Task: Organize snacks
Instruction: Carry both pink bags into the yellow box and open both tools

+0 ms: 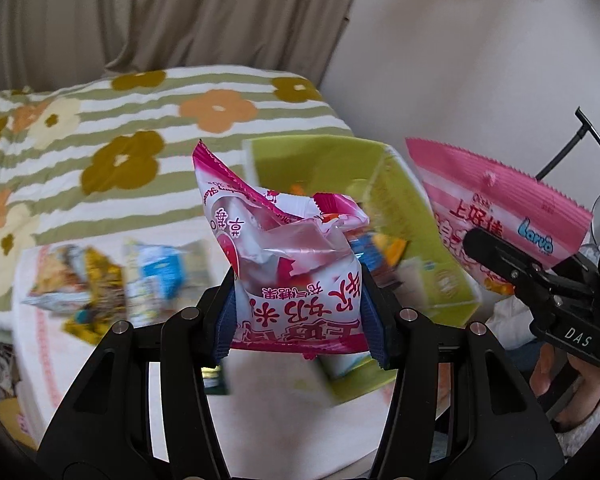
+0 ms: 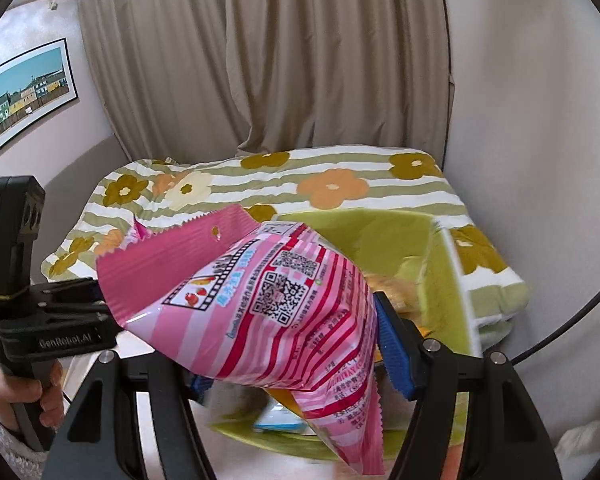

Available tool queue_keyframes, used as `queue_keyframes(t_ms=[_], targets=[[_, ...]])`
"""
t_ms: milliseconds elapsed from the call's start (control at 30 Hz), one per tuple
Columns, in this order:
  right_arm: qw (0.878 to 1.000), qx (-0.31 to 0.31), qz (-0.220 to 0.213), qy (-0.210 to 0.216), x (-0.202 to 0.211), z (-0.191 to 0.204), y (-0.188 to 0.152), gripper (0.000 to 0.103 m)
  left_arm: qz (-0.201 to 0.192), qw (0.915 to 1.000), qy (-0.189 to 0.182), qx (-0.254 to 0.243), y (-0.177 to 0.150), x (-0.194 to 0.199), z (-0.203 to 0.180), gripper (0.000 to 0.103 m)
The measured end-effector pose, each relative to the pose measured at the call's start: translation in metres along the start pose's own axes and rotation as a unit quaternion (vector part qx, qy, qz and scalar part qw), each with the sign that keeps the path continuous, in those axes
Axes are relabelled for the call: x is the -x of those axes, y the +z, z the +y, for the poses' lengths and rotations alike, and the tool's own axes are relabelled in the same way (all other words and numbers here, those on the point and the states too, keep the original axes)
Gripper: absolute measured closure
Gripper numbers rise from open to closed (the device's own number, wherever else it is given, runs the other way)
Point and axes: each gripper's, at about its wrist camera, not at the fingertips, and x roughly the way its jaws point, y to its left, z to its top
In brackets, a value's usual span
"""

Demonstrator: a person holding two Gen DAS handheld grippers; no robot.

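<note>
Clamped between the left gripper's (image 1: 300, 316) blue pads, a small white-and-magenta candy bag (image 1: 288, 264) hangs in the air, crumpled at the top. Just right of it, the right gripper (image 2: 296, 344) grips a larger pink striped snack bag (image 2: 268, 300) by its sides, tilted. Both are raised above a green bin (image 2: 440, 280) holding a few packets. More snacks (image 1: 112, 280), blurred, lie on the white table (image 1: 260, 400) left of the bin. Behind stands a flowered bed (image 2: 340, 184).
</note>
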Motion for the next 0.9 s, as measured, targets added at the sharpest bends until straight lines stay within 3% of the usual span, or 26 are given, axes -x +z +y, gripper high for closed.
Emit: queue_keyframes(t_ms=[367, 733, 767, 867, 900], targets=[[0.999, -0.026, 0.02, -0.001, -0.007, -0.071, 0.006, 0.04, 0.053, 0.9978, -0.016, -0.038, 0.007, -0.065, -0.088, 0.054], [0.998, -0.059, 0.017, -0.012, -0.011, -0.098, 0.012, 0.04, 0.054, 0.9959, -0.02, -0.069, 0.038, -0.094, -0.11, 0.052], [0.998, -0.061, 0.017, -0.013, -0.012, -0.099, 0.013, 0.04, 0.056, 0.996, -0.016, -0.067, 0.04, -0.097, -0.108, 0.046], [0.998, -0.067, 0.019, -0.014, -0.015, -0.102, 0.013, 0.04, 0.058, 0.9969, -0.006, -0.052, 0.044, -0.097, -0.102, 0.006], [0.997, -0.07, 0.019, -0.011, -0.015, -0.103, 0.013, 0.04, 0.057, 0.9971, 0.003, -0.051, 0.046, -0.097, -0.099, 0.003]])
